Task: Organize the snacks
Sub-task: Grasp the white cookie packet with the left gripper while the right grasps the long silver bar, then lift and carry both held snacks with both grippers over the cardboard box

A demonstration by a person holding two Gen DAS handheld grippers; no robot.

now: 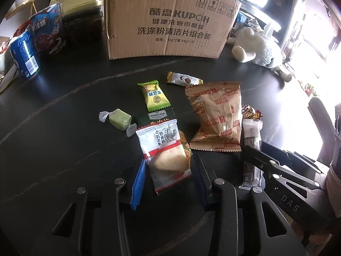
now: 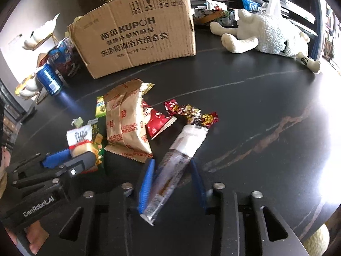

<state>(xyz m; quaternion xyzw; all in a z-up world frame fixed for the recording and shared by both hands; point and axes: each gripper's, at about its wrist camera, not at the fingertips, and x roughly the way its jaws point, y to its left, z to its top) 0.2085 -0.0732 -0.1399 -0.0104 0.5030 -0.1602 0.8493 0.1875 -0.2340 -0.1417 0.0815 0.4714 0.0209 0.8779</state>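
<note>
My left gripper (image 1: 169, 162) has its blue pads against both sides of a white packet with a camel print (image 1: 164, 147), which lies on a dark green packet on the black table. In the right wrist view the same left gripper (image 2: 72, 155) clamps that white packet (image 2: 80, 138). My right gripper (image 2: 172, 162) is shut on a long clear and white stick packet (image 2: 187, 143), gripping its lower half. A tan Fortune Biscuits bag (image 1: 215, 115) lies between the two. An open cardboard box (image 1: 170, 21) stands behind the pile.
Loose on the table are a green packet (image 1: 155, 96), a green wrapped candy (image 1: 119, 119), a small white bar (image 1: 184, 79), a red packet (image 2: 157, 121) and red-gold candies (image 2: 191, 112). A blue can (image 1: 25, 55) stands left of the box, a plush sheep (image 2: 272, 36) right.
</note>
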